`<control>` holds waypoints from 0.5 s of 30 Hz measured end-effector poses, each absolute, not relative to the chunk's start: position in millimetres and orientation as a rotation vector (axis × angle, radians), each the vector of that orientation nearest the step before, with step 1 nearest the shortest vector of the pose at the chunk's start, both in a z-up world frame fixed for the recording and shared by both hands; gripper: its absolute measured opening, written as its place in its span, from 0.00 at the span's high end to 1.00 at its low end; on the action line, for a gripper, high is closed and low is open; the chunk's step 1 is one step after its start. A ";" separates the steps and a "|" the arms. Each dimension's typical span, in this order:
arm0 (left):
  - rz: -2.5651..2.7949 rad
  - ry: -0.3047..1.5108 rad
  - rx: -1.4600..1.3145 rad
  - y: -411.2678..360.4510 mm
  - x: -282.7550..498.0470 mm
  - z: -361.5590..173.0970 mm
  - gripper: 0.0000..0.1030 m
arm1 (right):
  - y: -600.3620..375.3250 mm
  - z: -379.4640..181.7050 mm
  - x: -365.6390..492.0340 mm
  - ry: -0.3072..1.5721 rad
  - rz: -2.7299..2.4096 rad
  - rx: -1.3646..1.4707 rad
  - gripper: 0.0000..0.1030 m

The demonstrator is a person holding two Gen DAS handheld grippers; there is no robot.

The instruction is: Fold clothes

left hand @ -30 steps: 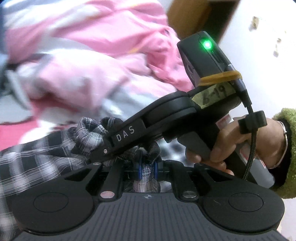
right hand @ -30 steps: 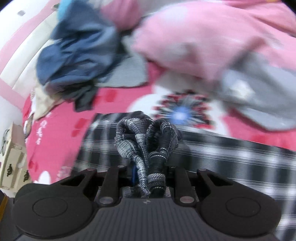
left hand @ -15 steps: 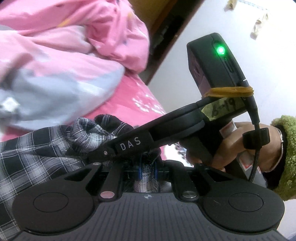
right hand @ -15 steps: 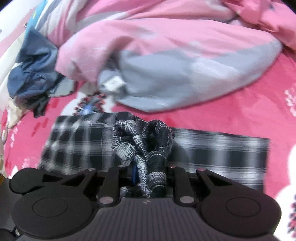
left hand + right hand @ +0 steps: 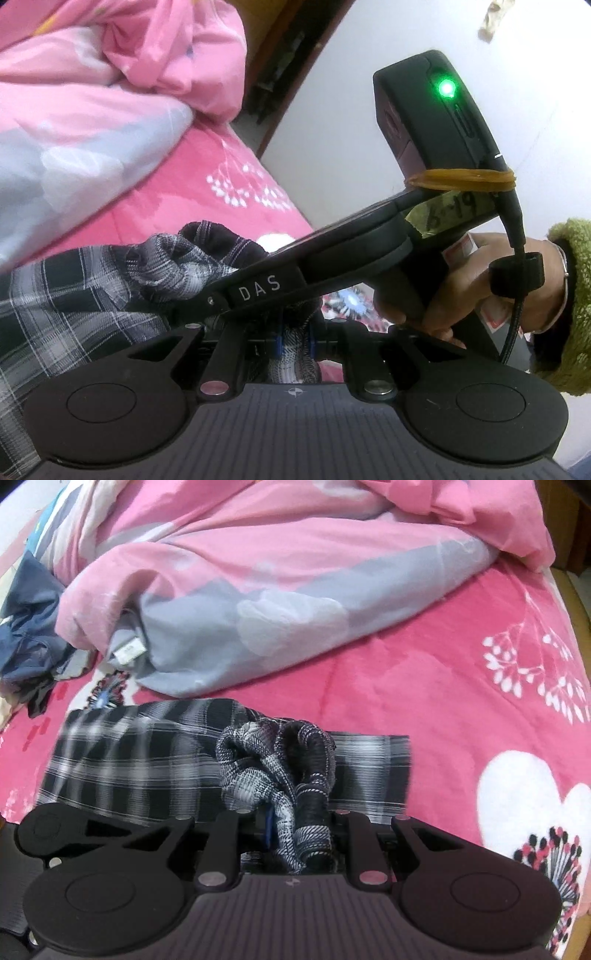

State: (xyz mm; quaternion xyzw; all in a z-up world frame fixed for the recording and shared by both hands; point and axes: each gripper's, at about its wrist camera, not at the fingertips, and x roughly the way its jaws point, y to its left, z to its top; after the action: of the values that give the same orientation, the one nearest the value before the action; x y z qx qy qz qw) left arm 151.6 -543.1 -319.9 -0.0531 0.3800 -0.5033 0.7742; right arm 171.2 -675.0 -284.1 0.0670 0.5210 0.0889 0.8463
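While both tools are clamped on the same plaid garment (image 5: 122, 771), the fold is judged to be in mid-transfer. The left tool (image 5: 293, 341) has its jaws closed on a bunched pinch of the checked fabric, and the right tool (image 5: 295, 830) grips a similar gathered wad between its jaws; in the left wrist view the right tool (image 5: 221, 301) crosses directly in front, held by the person's right hand (image 5: 480, 295), so the two grasp points sit very close together. The rest of the garment lies spread on the pink floral bedsheet (image 5: 461, 701), just beside the pink and grey duvet (image 5: 258, 602), with a heap of dark blue clothes (image 5: 29, 627) well apart at the far left. Risks: the thick wads may slip if either grip relaxes unevenly, skewing the fold edge; the near-touching tools may collide or snag each other's fabric; dragging the free layer across the sheet may wrinkle it or catch the duvet edge.
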 end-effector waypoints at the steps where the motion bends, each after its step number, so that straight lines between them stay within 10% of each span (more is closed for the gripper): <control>1: -1.094 0.840 -0.104 -546.9 153.1 -325.0 0.87 | -678.3 -290.7 171.1 1.105 0.181 0.138 0.80; 15: -0.977 1.082 -0.205 -370.3 157.2 -297.6 0.56 | -764.9 -298.4 137.3 1.007 -0.098 0.603 0.34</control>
State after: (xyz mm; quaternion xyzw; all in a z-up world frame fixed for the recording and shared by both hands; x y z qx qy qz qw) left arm 157.2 -370.3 -297.6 -0.0937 0.4933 -0.4458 0.7411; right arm 137.3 -764.9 -298.4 0.2845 0.4749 -0.0463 0.8315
